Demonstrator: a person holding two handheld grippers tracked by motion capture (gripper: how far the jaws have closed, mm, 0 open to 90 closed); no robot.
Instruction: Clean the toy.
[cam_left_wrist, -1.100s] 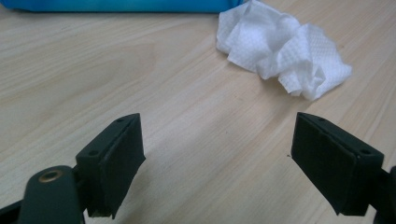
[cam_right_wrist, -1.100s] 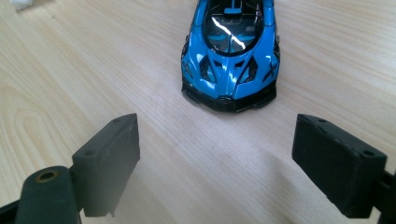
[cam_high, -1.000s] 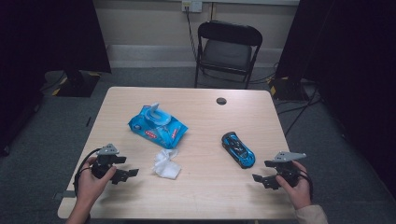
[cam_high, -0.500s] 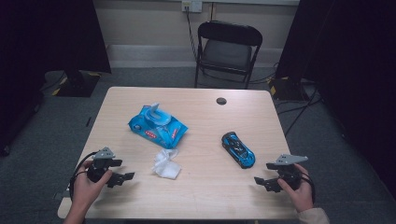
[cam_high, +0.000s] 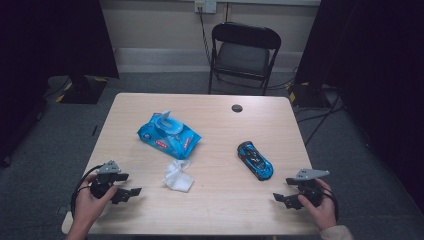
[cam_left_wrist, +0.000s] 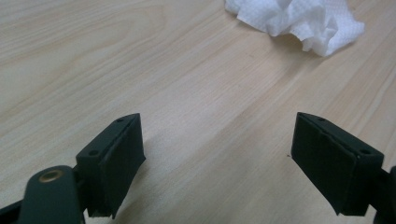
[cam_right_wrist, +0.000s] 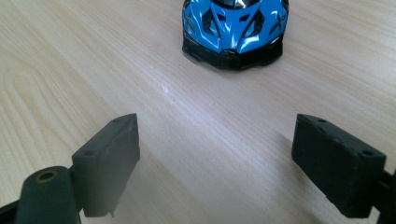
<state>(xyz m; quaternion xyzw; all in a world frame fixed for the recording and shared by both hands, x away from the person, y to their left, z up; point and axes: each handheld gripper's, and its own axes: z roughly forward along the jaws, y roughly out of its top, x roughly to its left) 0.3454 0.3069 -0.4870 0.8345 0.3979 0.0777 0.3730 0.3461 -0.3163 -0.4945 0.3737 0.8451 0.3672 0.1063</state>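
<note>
A: So, both grippers spread, nothing held. Left gripper (cam_high: 131, 191) faces the crumpled wipe (cam_high: 178, 176) near centre; right gripper (cam_high: 283, 198) faces the toy car (cam_high: 255, 160).

B: Straddle the wipe low, then pinch the bulk.

No readable text.
A red label patch is seen on the blue wipes pack (cam_high: 169, 135), but its print is too small and blurred to be read; nothing legible elsewhere.
</note>
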